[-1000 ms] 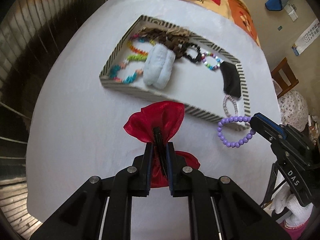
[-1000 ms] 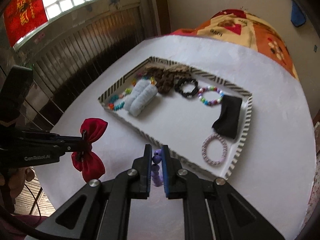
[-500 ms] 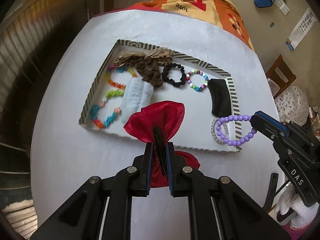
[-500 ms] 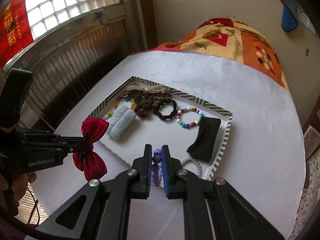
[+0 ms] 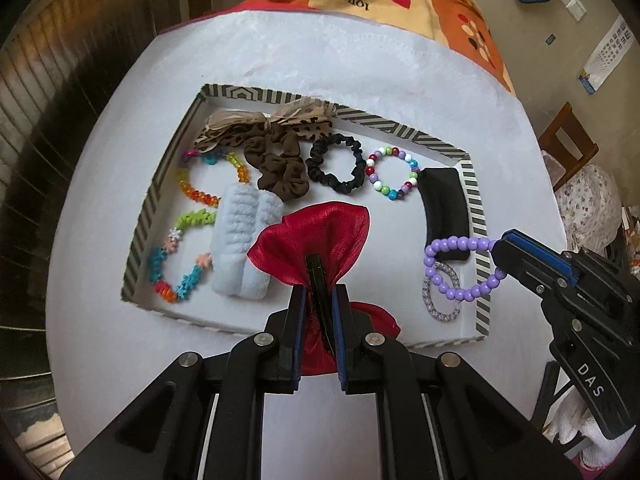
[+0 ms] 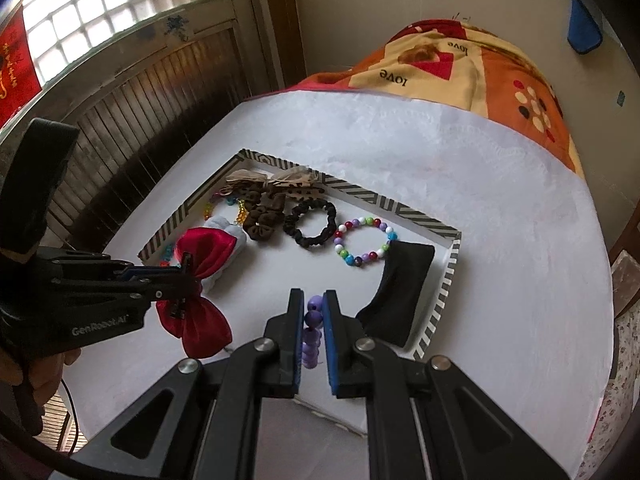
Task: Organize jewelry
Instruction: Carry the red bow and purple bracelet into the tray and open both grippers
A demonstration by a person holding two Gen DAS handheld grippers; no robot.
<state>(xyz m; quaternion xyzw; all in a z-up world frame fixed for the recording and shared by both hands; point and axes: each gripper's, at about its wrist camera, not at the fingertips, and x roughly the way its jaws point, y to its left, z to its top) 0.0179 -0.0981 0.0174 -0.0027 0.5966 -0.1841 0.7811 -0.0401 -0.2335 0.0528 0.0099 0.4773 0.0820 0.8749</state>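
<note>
Over the white tabletop (image 5: 100, 340), left gripper (image 5: 319, 312) has its fingers clamped tight on a shiny red satin bow (image 5: 312, 236), clip incl., above the tray's near edge. Right gripper (image 6: 311, 320) is pinched shut on a round-bead purple bracelet (image 5: 460, 264), hanging over the tray's right end. Shallow striped-rim tray (image 5: 160, 184) holds 2 dark scrunchies, 3 bead bracelets, 1 fluffy pale-blue band, 1 black pad, 1 braided loop, 1 leopard bow.

Both wrist cameras look steeply down along their fingers, close above the table (image 5: 100, 352); both views share the striped tray (image 5: 478, 220) (image 6: 450, 276).
</note>
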